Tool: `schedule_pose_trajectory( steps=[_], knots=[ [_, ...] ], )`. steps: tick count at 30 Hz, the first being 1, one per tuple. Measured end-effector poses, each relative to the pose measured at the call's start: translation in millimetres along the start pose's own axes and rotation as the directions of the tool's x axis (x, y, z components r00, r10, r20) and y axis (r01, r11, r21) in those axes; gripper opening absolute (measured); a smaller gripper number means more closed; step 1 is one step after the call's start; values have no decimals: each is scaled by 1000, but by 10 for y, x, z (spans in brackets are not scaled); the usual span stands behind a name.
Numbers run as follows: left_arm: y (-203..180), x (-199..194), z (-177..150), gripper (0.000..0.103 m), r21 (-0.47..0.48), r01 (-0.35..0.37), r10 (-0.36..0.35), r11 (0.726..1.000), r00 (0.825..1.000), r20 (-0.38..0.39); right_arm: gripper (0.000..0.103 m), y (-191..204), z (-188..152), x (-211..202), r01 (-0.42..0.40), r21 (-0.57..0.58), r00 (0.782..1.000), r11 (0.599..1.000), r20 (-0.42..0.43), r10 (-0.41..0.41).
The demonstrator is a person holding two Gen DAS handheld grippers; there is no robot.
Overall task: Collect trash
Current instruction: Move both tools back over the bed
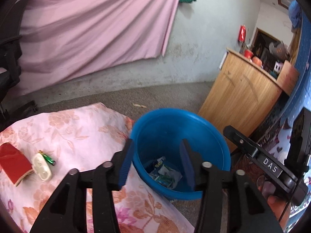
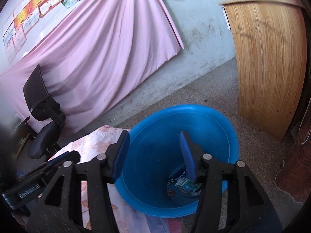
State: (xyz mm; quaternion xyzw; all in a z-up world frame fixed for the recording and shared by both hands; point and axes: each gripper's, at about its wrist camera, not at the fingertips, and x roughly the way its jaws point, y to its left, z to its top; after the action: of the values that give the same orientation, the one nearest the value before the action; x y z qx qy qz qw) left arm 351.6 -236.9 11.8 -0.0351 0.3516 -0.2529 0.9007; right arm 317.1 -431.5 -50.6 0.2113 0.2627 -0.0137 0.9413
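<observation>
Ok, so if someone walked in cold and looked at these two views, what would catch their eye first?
Probably the bright blue bucket on the floor beside the floral bedding, with crumpled wrappers already at its bottom. Both the left gripper and the right gripper hang open and empty above it. Next, the big pink curtain draped across the wall behind.

Left tongs (image 1: 156,163) spread wide, empty — above blue bucket (image 1: 204,130), wrappers (image 1: 165,173) inside
</observation>
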Motion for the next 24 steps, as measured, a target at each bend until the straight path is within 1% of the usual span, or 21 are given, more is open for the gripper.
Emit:
schedule_pose_trajectory(
  steps=[2,4,5,6,7,10,11,14,15,17,21,24],
  knots=[
    [74,-103,16,52,-19,-16,16,1000,999,34,83,39,20,-45,-6,-8,1000,1000,19,6],
    [156,-233,27,63,-39,-31,33,999,997,72,93,96,38,-111,-18,-15,999,1000,49,19],
    [182,-277,36,67,-47,-37,41,998,995,86,96,135,46,-154,-26,-23,997,999,71,28],
    [221,-345,39,76,-56,-49,55,997,993,106,103,182,49,-203,-33,-34,995,999,96,36],
    [258,-418,32,84,-66,-61,69,996,989,130,103,222,48,-241,-37,-44,992,998,118,42],
    [368,-672,-28,94,-82,-102,117,991,969,218,103,366,49,-340,-66,-80,983,995,166,79],
    [387,-742,-50,95,-80,-120,136,990,961,242,103,401,50,-361,-73,-87,981,994,175,88],
    [460,-1012,-136,97,-62,-184,194,981,926,323,103,581,33,-476,-108,-126,962,986,237,135],
    [473,-1068,-161,97,-59,-199,208,978,918,338,103,642,30,-512,-120,-142,955,983,255,153],
    [530,-1236,-214,98,-65,-233,240,970,896,373,103,747,10,-573,-138,-171,942,976,281,183],
    [710,-1536,-308,100,-102,-266,284,959,864,415,103,1015,-54,-707,-159,-245,909,956,342,239],
    [817,-1714,-364,100,-115,-292,312,950,843,439,103,1209,-128,-782,-160,-300,886,940,377,271]
  ],
)
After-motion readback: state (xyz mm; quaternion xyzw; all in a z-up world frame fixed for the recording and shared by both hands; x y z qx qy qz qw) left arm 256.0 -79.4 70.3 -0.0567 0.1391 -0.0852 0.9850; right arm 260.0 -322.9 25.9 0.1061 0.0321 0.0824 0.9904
